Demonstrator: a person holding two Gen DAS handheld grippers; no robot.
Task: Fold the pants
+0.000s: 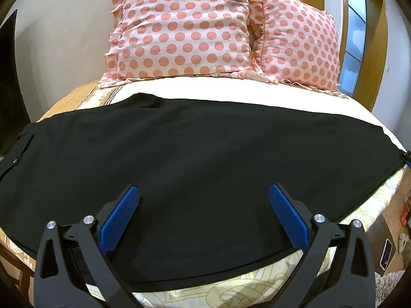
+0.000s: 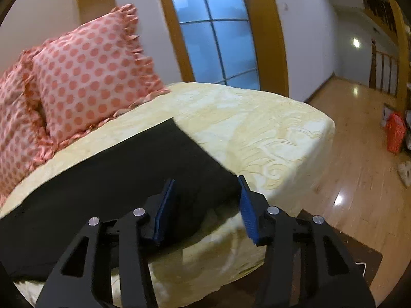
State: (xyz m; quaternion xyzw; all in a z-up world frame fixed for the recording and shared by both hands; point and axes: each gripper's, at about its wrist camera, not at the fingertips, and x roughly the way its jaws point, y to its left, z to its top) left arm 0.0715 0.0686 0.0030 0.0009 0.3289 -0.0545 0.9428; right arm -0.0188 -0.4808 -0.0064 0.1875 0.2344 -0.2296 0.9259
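On the bed (image 1: 231, 89) lie the black pants (image 1: 195, 154), spread flat and wide across the yellow patterned bedspread (image 1: 231, 292). The left wrist view shows almost the whole pants, from the waist part with a small button (image 1: 15, 161) at the far left edge to the leg end at the far right. Behind the pants, two pink polka-dot pillows (image 1: 185, 28) lean against the wall. A phone (image 1: 386, 254) lies on a dark low table at the far right.

The right wrist view shows only the leg end of the pants (image 2: 123, 179). It also shows things the other view does not: a big blue window (image 2: 213, 30), a shiny wooden floor (image 2: 354, 179) and an orange bag (image 2: 395, 133) far off by the wall.

The left gripper (image 1: 204, 192) is wide open. Its blue pads (image 1: 119, 220) hang over the near middle of the pants and hold nothing. I cannot tell if they touch the cloth. The right gripper (image 2: 206, 182) is open too, but less wide. It holds nothing. The corner of the leg end sits between its two blue pads (image 2: 248, 210).

The near edge of the pants runs close to the front edge of the bed. Past the leg end, bare bedspread (image 2: 257, 128) reaches to the bed's rounded corner, with open floor beyond.
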